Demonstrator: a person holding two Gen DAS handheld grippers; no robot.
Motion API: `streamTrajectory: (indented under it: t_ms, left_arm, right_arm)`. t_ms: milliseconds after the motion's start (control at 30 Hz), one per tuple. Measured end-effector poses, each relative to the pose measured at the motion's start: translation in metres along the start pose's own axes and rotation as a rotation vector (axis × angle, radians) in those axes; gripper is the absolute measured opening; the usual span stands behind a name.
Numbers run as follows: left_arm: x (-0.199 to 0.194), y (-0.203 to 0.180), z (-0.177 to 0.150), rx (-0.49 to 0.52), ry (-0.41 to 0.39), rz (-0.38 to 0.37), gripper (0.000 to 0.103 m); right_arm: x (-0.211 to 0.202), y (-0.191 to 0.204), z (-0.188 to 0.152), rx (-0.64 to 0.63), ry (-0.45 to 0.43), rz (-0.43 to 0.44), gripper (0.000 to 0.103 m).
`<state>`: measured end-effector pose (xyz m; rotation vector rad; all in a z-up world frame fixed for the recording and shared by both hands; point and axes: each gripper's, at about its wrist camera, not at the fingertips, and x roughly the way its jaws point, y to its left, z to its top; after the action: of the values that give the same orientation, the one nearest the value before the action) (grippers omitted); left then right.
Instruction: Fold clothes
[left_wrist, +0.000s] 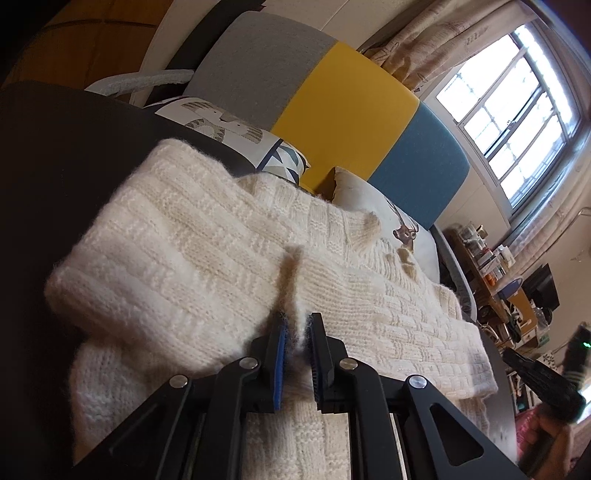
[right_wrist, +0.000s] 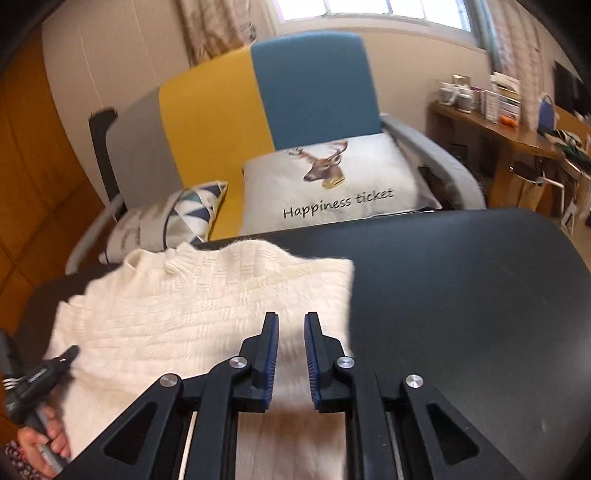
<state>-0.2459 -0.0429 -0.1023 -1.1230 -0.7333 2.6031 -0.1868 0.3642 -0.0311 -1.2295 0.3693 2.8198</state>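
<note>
A cream knitted sweater (left_wrist: 184, 240) lies folded on the black table (left_wrist: 44, 147). My left gripper (left_wrist: 297, 321) is shut on a raised pinch of its fabric, which stands up as a ridge between the blue pads. In the right wrist view the sweater (right_wrist: 184, 306) covers the left part of the table (right_wrist: 461, 295). My right gripper (right_wrist: 291, 321) hovers over the sweater's right edge, its jaws a little apart with no fabric between them. The left tool and the hand holding it (right_wrist: 40, 443) show at the lower left there.
Behind the table stands a sofa with grey, yellow (right_wrist: 210, 129) and blue back panels. A deer cushion (right_wrist: 332, 184) and a triangle-patterned cushion (right_wrist: 192, 210) lie on it. A cluttered wooden desk (right_wrist: 509, 129) runs along the right wall under a window.
</note>
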Motion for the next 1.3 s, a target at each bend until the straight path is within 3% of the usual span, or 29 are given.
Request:
streamTrajectory:
  t_ms: [167, 267, 367, 467, 567, 667, 767, 867, 967, 1067, 1200, 1300]
  left_arm:
    - [0.000, -0.009, -0.003, 0.051, -0.010, 0.056, 0.014]
    - [0.001, -0.012, -0.004, 0.070, -0.012, 0.071, 0.015]
    - [0.002, -0.015, -0.005, 0.088, -0.012, 0.082, 0.016]
    - [0.004, -0.018, -0.004, 0.108, -0.012, 0.099, 0.017]
    - [0.003, -0.015, -0.004, 0.098, -0.011, 0.089, 0.017]
    - [0.003, -0.014, -0.004, 0.094, -0.012, 0.086, 0.017]
    - [0.003, -0.015, -0.004, 0.100, -0.012, 0.092, 0.017]
    - [0.002, -0.012, -0.003, 0.087, -0.012, 0.074, 0.017]
    - [0.002, -0.012, -0.003, 0.089, -0.011, 0.071, 0.018]
    - [0.002, -0.015, -0.004, 0.105, -0.012, 0.088, 0.019]
    - [0.003, -0.016, -0.004, 0.110, -0.012, 0.093, 0.019]
    - [0.003, -0.018, -0.005, 0.118, -0.012, 0.101, 0.019]
  right_arm:
    - [0.048, 0.003, 0.000, -0.054, 0.068, -0.034, 0.013]
    - [0.061, -0.023, -0.003, 0.015, 0.073, -0.068, 0.003]
    - [0.060, -0.048, -0.006, 0.126, 0.047, -0.073, 0.000]
    - [0.049, -0.052, -0.005, 0.154, 0.039, -0.034, 0.002]
    - [0.010, -0.055, -0.011, 0.195, -0.039, 0.019, 0.003]
    - [-0.007, -0.046, -0.025, 0.144, -0.007, 0.078, 0.004]
    - [-0.004, -0.038, -0.042, 0.072, 0.066, 0.067, 0.004]
    - [0.005, -0.048, -0.059, 0.061, 0.111, -0.022, 0.000]
    - [0.003, -0.057, -0.068, 0.104, 0.075, -0.027, 0.000]
    - [0.001, -0.050, -0.061, 0.076, 0.098, -0.044, 0.000]
    - [-0.013, -0.063, -0.036, 0.246, -0.028, 0.095, 0.009]
    - [0.012, -0.059, -0.013, 0.233, 0.000, 0.095, 0.012]
